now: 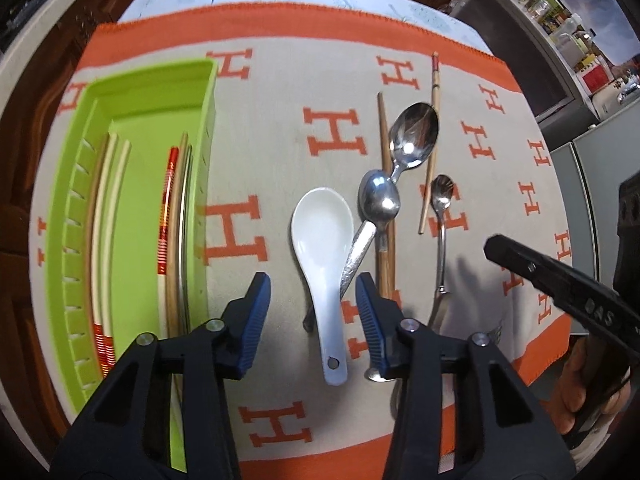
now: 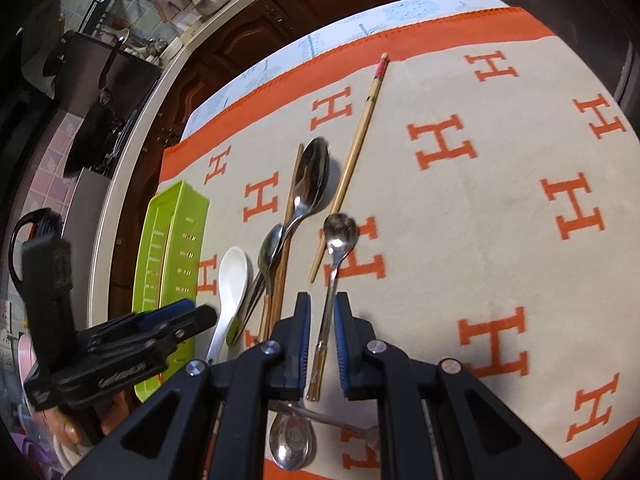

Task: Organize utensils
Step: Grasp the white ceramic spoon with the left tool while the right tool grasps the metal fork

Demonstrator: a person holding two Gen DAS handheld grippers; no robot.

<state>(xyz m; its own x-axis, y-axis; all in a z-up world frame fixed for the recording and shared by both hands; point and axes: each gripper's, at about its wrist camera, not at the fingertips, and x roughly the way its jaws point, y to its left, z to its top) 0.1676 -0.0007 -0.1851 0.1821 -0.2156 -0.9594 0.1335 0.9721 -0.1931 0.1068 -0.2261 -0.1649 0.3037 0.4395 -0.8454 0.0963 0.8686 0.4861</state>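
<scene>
Left wrist view: my left gripper (image 1: pixel 312 312) is open over the white ceramic spoon (image 1: pixel 323 252); a metal spoon handle (image 1: pixel 358 258) crosses just right; the green tray (image 1: pixel 140 208) with chopsticks (image 1: pixel 170 216) lies left.
Right wrist view: my right gripper (image 2: pixel 322 344) is narrowly open astride the small spoon (image 2: pixel 334 264), touching or not I cannot tell; a loose chopstick (image 2: pixel 352 160) lies far.

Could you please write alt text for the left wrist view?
The open left gripper straddles a white spoon on an H-patterned cloth. Metal spoons and chopsticks lie to its right; a green tray holding chopsticks lies left.
</scene>
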